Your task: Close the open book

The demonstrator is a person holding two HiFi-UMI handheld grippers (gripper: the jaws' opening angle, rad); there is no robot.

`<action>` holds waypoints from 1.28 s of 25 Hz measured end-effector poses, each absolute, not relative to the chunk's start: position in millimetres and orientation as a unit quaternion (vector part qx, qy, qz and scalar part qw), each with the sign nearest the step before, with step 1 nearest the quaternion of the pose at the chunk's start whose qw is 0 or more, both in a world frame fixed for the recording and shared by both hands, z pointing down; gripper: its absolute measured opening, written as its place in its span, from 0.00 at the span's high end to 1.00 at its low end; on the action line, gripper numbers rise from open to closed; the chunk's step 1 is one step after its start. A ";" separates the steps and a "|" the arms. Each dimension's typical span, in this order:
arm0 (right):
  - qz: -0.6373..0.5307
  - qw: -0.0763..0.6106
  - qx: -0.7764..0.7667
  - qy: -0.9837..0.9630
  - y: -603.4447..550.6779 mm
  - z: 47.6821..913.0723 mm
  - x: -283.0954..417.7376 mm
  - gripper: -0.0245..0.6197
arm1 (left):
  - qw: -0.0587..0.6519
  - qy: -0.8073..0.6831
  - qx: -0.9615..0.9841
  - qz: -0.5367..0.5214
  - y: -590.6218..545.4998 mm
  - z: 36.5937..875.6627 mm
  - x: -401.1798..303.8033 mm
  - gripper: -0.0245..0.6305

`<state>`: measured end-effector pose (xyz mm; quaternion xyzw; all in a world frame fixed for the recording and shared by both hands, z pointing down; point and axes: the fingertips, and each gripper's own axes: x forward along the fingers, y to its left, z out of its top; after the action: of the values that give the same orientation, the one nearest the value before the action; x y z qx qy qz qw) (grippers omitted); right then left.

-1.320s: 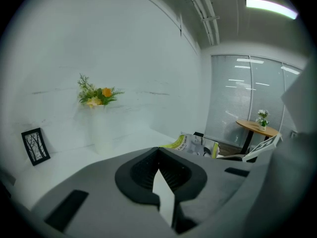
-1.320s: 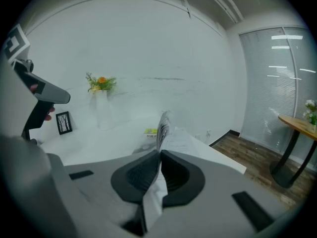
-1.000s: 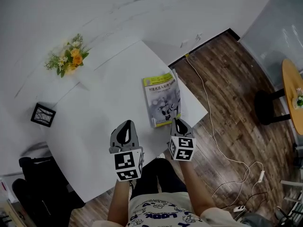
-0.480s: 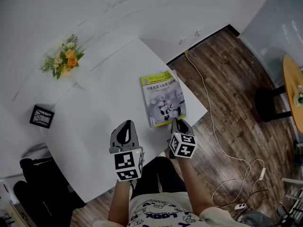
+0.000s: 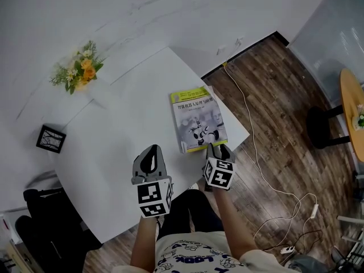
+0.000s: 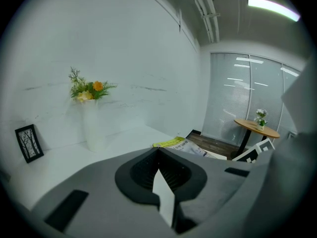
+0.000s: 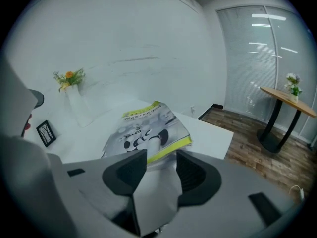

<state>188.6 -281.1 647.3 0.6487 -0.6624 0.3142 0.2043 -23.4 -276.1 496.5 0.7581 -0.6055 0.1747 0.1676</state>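
The book (image 5: 197, 120) lies closed on the white table (image 5: 114, 152), grey cover up with a yellow-green band at its far end. My right gripper (image 5: 218, 148) sits at the book's near right corner. Its jaws have just been opening and now stand open. In the right gripper view the book (image 7: 146, 133) lies just ahead of the right gripper (image 7: 161, 158), with nothing between its pads. My left gripper (image 5: 151, 152) hangs shut over bare table left of the book. In the left gripper view the left gripper (image 6: 158, 150) has the book (image 6: 179, 144) beyond it.
A white vase of orange and yellow flowers (image 5: 79, 73) and a small black picture frame (image 5: 51, 139) stand at the table's far left. The table's right edge runs just past the book. A cable (image 5: 256, 152) lies on the wooden floor, near a round wooden table (image 5: 352, 115).
The book's near end has swung a little to the right. My right gripper moved right and lower along the book's near edge, and its jaws came apart. The left gripper stayed still.
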 end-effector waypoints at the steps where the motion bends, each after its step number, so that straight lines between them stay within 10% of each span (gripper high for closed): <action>1: 0.312 0.211 0.651 -0.659 -279.8 646.8 189.8 0.66 | 0.167 -0.607 0.757 0.173 -275.9 495.1 -24.5 0.93; 15: 0.148 0.141 0.689 -0.696 -296.5 515.4 188.0 0.62 | 0.130 -0.633 0.752 0.128 -276.7 443.1 -45.4 0.93; 32: -0.007 0.041 0.657 -0.753 -291.7 351.4 140.6 0.84 | 0.037 -0.673 0.737 0.049 -263.0 332.5 -90.6 0.93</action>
<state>140.6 -291.7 351.4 0.6569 -0.7529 -0.0067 0.0411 -90.6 -263.0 332.5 0.7374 -0.6727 0.0490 0.0374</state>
